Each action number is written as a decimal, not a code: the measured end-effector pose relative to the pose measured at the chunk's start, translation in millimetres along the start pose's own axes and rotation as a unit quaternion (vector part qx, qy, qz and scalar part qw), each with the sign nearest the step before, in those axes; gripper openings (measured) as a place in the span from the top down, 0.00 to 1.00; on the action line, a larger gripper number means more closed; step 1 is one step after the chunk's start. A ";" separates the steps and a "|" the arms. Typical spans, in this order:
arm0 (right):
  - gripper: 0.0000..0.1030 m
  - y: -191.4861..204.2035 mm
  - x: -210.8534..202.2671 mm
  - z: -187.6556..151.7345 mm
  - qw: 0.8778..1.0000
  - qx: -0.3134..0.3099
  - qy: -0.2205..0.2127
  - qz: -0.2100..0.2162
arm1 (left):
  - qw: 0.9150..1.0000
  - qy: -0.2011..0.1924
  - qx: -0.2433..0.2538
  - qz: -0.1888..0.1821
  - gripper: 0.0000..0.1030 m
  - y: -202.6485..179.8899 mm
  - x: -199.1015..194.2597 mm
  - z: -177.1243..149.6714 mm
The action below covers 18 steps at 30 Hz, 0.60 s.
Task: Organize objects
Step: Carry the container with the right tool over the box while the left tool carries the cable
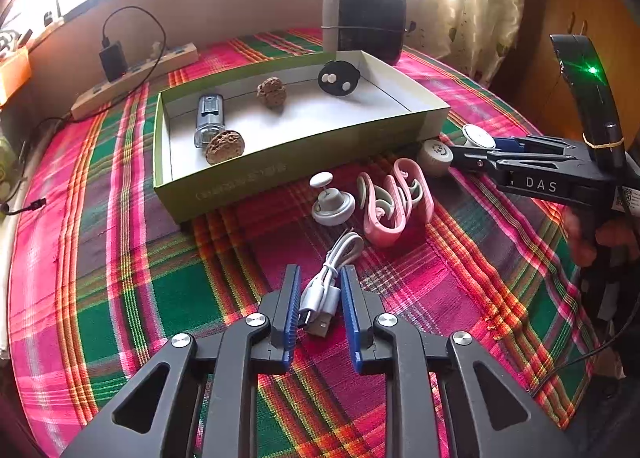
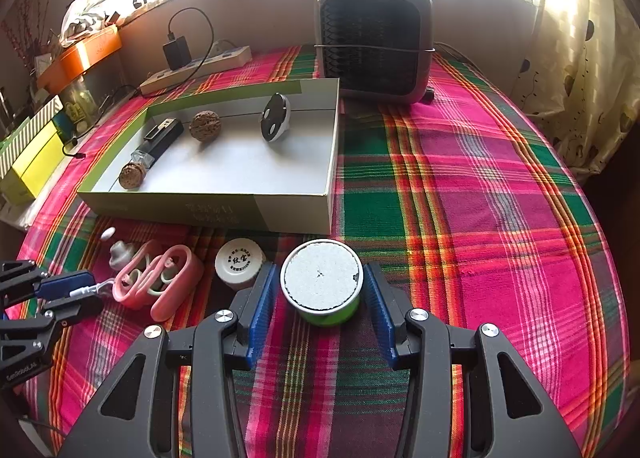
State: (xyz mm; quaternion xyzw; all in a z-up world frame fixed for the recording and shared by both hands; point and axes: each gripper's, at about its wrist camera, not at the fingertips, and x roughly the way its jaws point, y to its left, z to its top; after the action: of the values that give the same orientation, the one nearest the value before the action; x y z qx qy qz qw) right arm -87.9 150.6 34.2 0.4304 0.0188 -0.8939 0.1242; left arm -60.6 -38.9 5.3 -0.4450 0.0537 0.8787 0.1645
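A bundled white USB cable (image 1: 320, 298) lies on the plaid cloth, and my left gripper (image 1: 320, 270) is shut on it, blue pads pressing both sides. From the right wrist view the left gripper (image 2: 86, 292) shows at the far left with the cable's plug between its pads. A green round tin with a white top (image 2: 320, 278) stands between the fingertips of my right gripper (image 2: 320, 266). The right gripper is open, its pads close beside the tin with a thin gap on the left. The green-and-white box (image 1: 280, 162) behind holds two walnuts, a small bottle and a black disc.
Pink clips (image 1: 394, 198), a white knob (image 1: 332, 206) and a beige cap (image 2: 240, 262) lie in front of the box (image 2: 200, 210). A small heater (image 2: 374, 46) and a power strip (image 1: 140, 74) stand at the back. Bare cloth stretches to the right.
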 end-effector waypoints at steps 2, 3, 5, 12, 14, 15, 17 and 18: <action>0.61 -0.3 0.0 0.0 1.000 0.001 0.000 -0.001 | 1.000 -0.001 -0.002 0.002 0.83 0.9 -0.4 0.3; 0.63 -0.9 -0.3 0.1 1.000 0.003 -0.001 -0.003 | 1.000 -0.002 -0.004 0.002 0.83 1.4 -0.5 0.3; 0.66 -2.1 -0.4 0.1 1.000 0.004 -0.001 -0.005 | 1.000 -0.004 -0.007 0.000 0.83 1.9 -1.1 -0.3; 0.67 -2.1 -0.7 -0.2 1.000 0.005 -0.002 -0.004 | 1.000 -0.007 -0.013 -0.002 0.83 2.5 -2.3 -1.6; 0.67 -2.0 -0.5 0.0 1.000 0.005 -0.002 -0.005 | 1.000 -0.007 -0.014 -0.002 0.84 2.6 -2.6 -1.9; 0.67 -2.3 -0.5 -0.1 1.000 0.005 -0.002 -0.005 | 1.000 -0.007 -0.015 -0.002 0.84 2.7 -2.8 -2.0; 0.67 -2.5 -0.5 0.0 1.000 0.006 -0.002 -0.004 | 1.000 -0.008 -0.016 -0.003 0.84 3.3 -3.2 -2.0; 0.67 -2.3 -0.4 -0.1 1.000 0.007 -0.002 -0.004 | 1.000 -0.008 -0.016 -0.003 0.84 3.2 -3.4 -1.9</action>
State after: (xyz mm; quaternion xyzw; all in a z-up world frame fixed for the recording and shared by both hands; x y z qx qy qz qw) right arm -88.1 152.9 34.3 0.4293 0.0138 -0.8954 0.1174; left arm -58.4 -43.2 6.7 -0.4410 0.0368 0.8822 0.1608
